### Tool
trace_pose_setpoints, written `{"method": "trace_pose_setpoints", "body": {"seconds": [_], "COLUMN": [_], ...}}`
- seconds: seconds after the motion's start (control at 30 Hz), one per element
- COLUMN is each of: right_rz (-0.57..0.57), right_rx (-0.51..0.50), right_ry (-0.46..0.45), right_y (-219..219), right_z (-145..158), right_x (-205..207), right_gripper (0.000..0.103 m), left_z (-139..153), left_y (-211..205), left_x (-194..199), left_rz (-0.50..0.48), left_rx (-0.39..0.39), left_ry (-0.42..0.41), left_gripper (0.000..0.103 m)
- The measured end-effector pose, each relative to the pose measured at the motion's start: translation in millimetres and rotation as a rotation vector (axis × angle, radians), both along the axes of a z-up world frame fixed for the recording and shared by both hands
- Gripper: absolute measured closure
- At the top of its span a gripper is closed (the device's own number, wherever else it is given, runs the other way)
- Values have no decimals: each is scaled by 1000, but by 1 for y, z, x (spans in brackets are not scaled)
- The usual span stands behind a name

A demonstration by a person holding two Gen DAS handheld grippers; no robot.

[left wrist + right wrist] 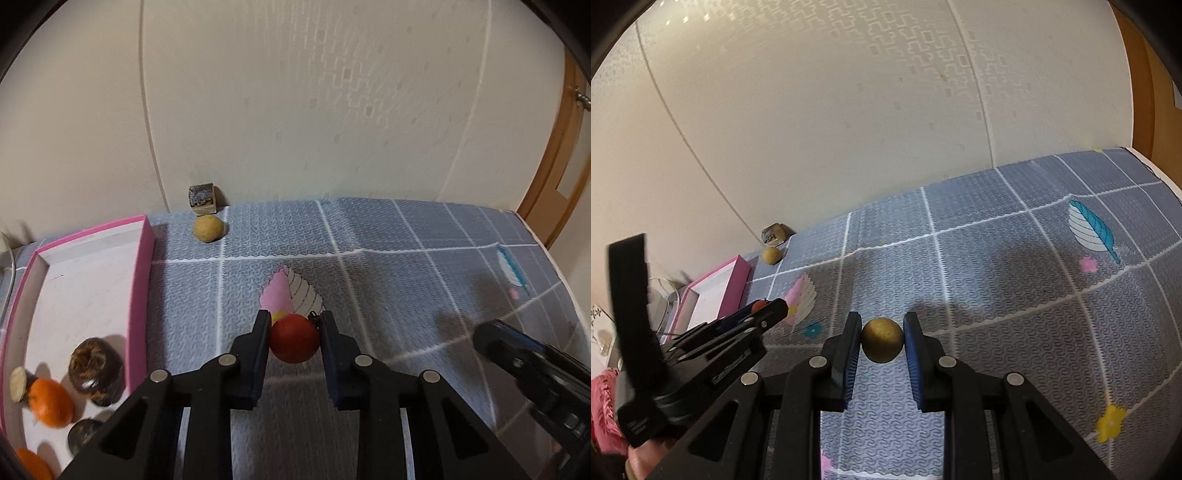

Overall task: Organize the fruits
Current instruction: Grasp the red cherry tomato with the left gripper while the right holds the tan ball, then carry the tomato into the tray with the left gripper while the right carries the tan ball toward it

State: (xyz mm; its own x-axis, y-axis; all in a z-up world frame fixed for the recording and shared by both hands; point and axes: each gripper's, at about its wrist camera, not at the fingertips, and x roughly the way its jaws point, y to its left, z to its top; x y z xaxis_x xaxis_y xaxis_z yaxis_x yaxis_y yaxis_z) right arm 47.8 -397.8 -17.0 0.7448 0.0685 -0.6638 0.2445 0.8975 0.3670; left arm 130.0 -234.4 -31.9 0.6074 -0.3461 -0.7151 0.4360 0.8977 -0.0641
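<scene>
My left gripper is shut on a red round fruit and holds it above the blue-grey mat. It also shows in the right wrist view, where a bit of the red fruit peeks out. My right gripper is shut on a yellow-brown round fruit above the mat; its tip shows in the left wrist view. A pink-edged tray at the left holds oranges and dark brown fruits.
Another yellow-brown fruit lies at the mat's far edge by the wall, beside a small dark box. The pink tray also shows in the right wrist view. A wooden door frame stands at the right.
</scene>
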Motion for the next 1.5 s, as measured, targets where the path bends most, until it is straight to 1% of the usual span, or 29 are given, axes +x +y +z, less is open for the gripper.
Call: {"method": "trace_pose_setpoints", "body": {"seconds": [0.17,0.43,0.67,0.8,0.97,1.03,1.1,1.2,1.23,1.33,1.5], "right_rz": [14,39,58,84,119,131,148,173,181,204,235], "right_rx": [-27,-70,-74,-91,-104,-103,-100,-105,-110,-114,-117], "right_ry": [5,-4,-9,-13,-4,0,3,1,-2,-4,-10], "right_y": [12,30,44,58,75,81,88,98,102,113,128], "right_z": [1,7,11,12,10,9,8,8,9,8,8], "right_x": [3,8,12,15,17,17,18,18,19,21,25], "right_gripper": [79,79,80,80,80,80,80,80,80,80,80], "left_z": [4,13,21,25,24,21,18,17,17,16,8], "left_y": [14,45,78,101,136,151,166,187,192,201,212], "left_x": [-14,-33,-46,-54,-61,-65,-67,-62,-60,-58,-51], "left_rz": [-3,8,24,42,86,98,117,145,150,158,166], "left_rx": [-14,-63,-98,-106,-120,-123,-111,-142,-141,-110,-93], "left_ry": [-6,-18,-24,-56,-74,-94,-105,-70,-67,-75,-40], "left_gripper": [76,76,76,76,76,76,76,76,76,76,76]}}
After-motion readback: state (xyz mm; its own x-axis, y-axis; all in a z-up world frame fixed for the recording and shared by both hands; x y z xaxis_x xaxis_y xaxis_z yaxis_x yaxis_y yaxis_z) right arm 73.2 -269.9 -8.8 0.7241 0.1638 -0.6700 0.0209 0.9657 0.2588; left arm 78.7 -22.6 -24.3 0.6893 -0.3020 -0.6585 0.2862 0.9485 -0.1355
